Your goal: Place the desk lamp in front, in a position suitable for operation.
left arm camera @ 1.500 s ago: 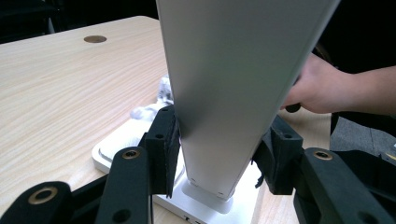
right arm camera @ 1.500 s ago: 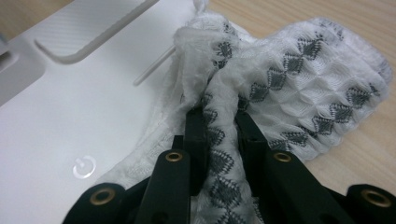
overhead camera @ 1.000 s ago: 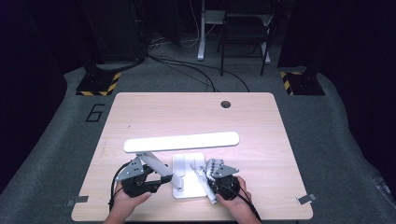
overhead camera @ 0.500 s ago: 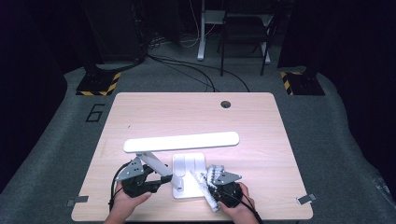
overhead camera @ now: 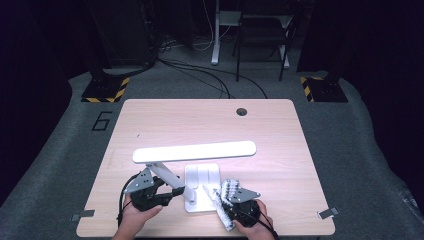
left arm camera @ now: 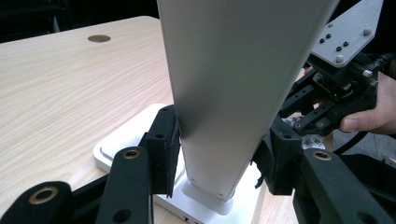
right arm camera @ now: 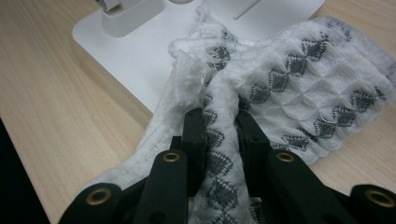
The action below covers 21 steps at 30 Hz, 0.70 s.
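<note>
White cloth (right arm camera: 299, 93) with grey diamonds, soft and limp, draped over the near right corner of the lamp base (overhead camera: 202, 175) by the tabletop's (overhead camera: 280, 135) near edge, pinched in a bunched fold by the right gripper (right arm camera: 219, 126). Likely light and floppy, best kept gathered while wiping. Left gripper (left arm camera: 217, 144) clamped on the stiff, smooth lamp arm (left arm camera: 233, 84), steadying it just above the base.

We're seeing a white desk lamp (overhead camera: 200, 172) standing at the table's 6 o'clock edge: flat base, arm slanting up toward 10 o'clock, long head bar lying level above. A white cloth (right arm camera: 299, 88) with grey diamond pattern is bunching, draping over the base's 5 o'clock corner.
</note>
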### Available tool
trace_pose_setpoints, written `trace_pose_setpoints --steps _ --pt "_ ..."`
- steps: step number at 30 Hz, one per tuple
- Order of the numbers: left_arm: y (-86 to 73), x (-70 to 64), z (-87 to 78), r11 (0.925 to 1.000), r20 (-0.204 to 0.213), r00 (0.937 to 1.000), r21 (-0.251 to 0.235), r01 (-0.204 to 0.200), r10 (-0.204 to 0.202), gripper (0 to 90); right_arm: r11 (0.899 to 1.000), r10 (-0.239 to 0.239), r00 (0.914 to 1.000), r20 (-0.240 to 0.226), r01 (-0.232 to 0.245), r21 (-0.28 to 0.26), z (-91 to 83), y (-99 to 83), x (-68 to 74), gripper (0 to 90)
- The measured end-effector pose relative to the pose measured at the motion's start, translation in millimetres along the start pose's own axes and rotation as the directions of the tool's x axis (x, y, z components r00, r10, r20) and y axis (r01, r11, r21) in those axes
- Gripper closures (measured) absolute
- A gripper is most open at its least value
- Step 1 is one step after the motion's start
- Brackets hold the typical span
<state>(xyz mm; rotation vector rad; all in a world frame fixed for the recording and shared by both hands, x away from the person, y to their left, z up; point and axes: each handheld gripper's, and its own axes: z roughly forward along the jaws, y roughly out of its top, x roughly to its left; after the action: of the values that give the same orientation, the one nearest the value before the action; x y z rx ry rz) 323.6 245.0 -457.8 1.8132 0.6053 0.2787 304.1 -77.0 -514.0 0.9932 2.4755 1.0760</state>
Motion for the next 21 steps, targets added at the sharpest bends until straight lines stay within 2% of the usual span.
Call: trace_pose_setpoints --steps 2,3,4,5,8,9,11,15,18,21 --pt "0.0 -0.5 1.1 0.9999 -0.007 0.9999 -0.01 0.014 -0.014 54.8 1.0 -0.01 0.9999 0.004 0.01 0.0 1.6 1.3 -2.7 76.5" --pt "0.2 0.2 1.3 0.9999 -0.006 0.9999 -0.008 0.015 -0.015 54.8 1.0 0.012 0.9999 0.005 -0.012 0.0 2.6 2.1 -1.8 76.5" --pt "0.8 2.0 0.4 0.9999 0.0 1.0 0.008 0.008 -0.008 54.8 1.0 0.004 1.0 0.004 -0.004 0.01 2.9 3.3 -3.4 76.6" --pt "0.6 2.2 1.7 0.9998 -0.011 0.9998 -0.007 0.018 -0.018 54.8 1.0 -0.004 0.9999 0.011 0.004 -0.001 4.2 4.3 -5.2 76.6" --pt "1.1 6.2 3.5 0.9997 -0.01 0.9997 -0.011 0.022 -0.022 54.9 1.0 0.015 0.9998 0.012 -0.015 -0.001 7.3 6.9 -9.4 76.6" --pt "1.3 7.4 3.7 0.9998 -0.012 0.9998 -0.007 0.017 -0.017 54.9 0.999 0.042 0.9991 0.008 -0.042 -0.005 8.8 8.0 -9.7 76.6" --pt "1.8 9.7 4.9 0.9998 -0.016 0.9997 -0.01 0.019 -0.019 54.9 1.0 0.022 0.9997 0.011 -0.022 0.0 10.8 10.5 -13.2 76.6" --pt "2.0 12.7 6.2 0.9995 -0.018 0.9995 -0.018 0.026 -0.026 54.9 0.999 0.053 0.9985 0.014 -0.053 0.004 13.4 13.6 -15.9 76.5" --pt "1.7 12.2 6.0 0.9994 -0.021 0.9994 -0.019 0.028 -0.028 54.8 0.999 0.051 0.9985 0.018 -0.05 -0.018 9.8 15.8 -16.7 76.5" --pt "0.9 11.9 6.0 0.9992 -0.028 0.9991 -0.024 0.03 -0.031 54.9 0.997 0.045 0.999 0.002 -0.044 -0.066 0.5 17.5 -13.1 76.6"
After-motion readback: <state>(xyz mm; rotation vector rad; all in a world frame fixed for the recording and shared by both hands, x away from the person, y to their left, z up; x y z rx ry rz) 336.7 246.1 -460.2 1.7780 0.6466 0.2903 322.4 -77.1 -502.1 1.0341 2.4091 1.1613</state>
